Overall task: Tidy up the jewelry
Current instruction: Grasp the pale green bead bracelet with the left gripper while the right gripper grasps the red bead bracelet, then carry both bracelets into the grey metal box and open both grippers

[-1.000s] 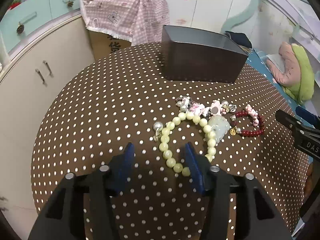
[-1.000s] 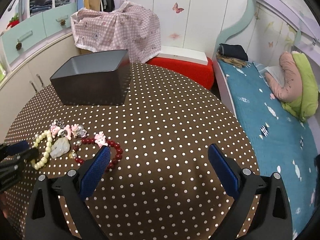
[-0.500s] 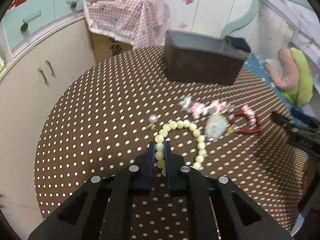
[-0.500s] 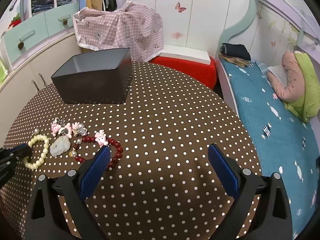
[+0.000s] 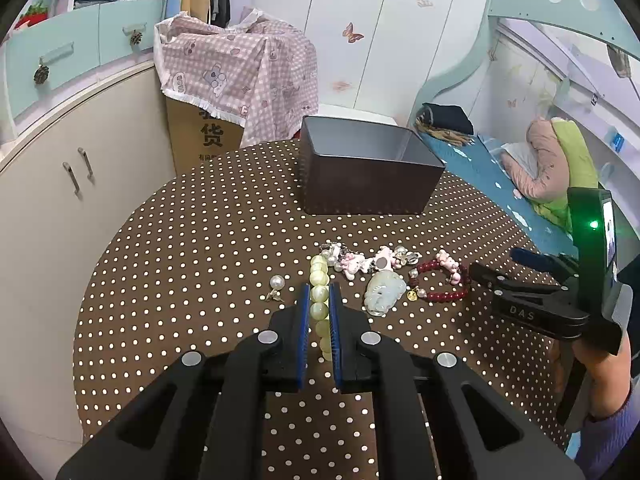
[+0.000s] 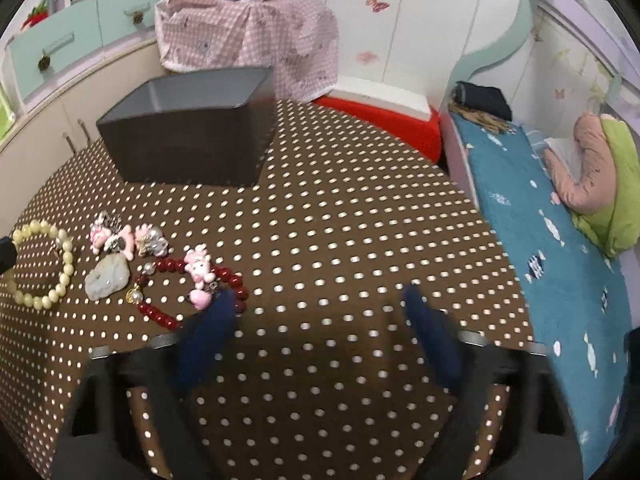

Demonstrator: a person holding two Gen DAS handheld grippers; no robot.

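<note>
The left gripper [image 5: 319,292] has its blue-padded fingers [image 5: 305,320] clamped on the pale green bead bracelet [image 5: 320,300], which runs as a line of beads between the pads and sticks out past their tips; in the right wrist view the same bracelet [image 6: 42,264] shows as an open loop at the left edge of the brown polka-dot worktop [image 6: 340,220], one end of it meeting the dark tip of the left gripper. Whether the loop rests on the cloth or hangs just above it cannot be told. Beside it lie a small pearl earring [image 5: 276,285], a pale jade pendant [image 6: 107,277], a cluster of pink and silver charms [image 6: 128,238], and a dark red bead bracelet with pink bear charms [image 6: 192,288]. The right gripper [image 6: 316,300] hovers near the red bracelet with its fingers [image 6: 208,332] apart and closing, blurred, nothing between them but bare cloth; its left finger sits just beside the red beads. A dark open box [image 5: 368,168] stands farther back on the worktop, well apart from the jewelry. A pink gingham cloth [image 5: 240,72] drapes a cardboard carton behind, and a bed with a blue sheet [image 6: 560,260] lies to the right.
</note>
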